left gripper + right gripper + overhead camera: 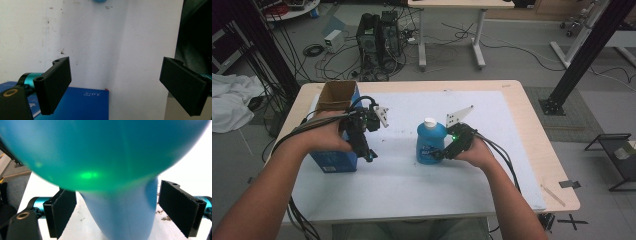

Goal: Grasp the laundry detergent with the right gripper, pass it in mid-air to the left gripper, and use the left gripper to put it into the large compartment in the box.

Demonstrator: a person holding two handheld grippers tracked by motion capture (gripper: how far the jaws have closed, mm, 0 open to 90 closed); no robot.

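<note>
Right gripper (439,155) is sitting at the side of the blue bottle (430,145), its jaws straddling the bottle's narrow waist. In the right gripper view, the bottle (120,215) is standing between the two black pads; the left pad (62,212) is lying at the bottle's edge, and a thin gap is showing at the other, so no firm clamp is visible. The white-capped bottle is standing upright near the middle of the white mat (412,185). Left gripper (371,156) is hovering just beside the blue cardboard box (334,125) at the mat's left edge, its jaws standing wide apart with nothing between them, as the left gripper view (113,85) is showing.
</note>
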